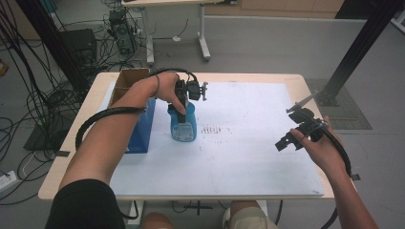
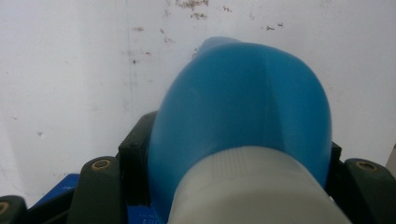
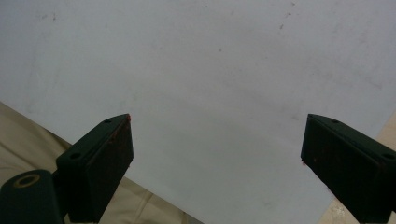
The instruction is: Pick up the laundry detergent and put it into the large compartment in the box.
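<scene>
Fingers of left gripper (image 1: 183, 106) clamped on blue bottle (image 1: 183, 125) just below white cap (image 2: 254, 186); bottle upright on table (image 1: 248, 157) beside blue box (image 1: 142, 129). Right gripper (image 1: 298, 131) fingers wide apart, empty. Advice: lift straight up, grip firm, avoid tilt.

Grey floor (image 1: 267, 43) strewn with black cables (image 1: 28, 102) (mostly left), a second desk's white legs (image 1: 204, 45) behind the wooden table (image 1: 296, 82).
</scene>
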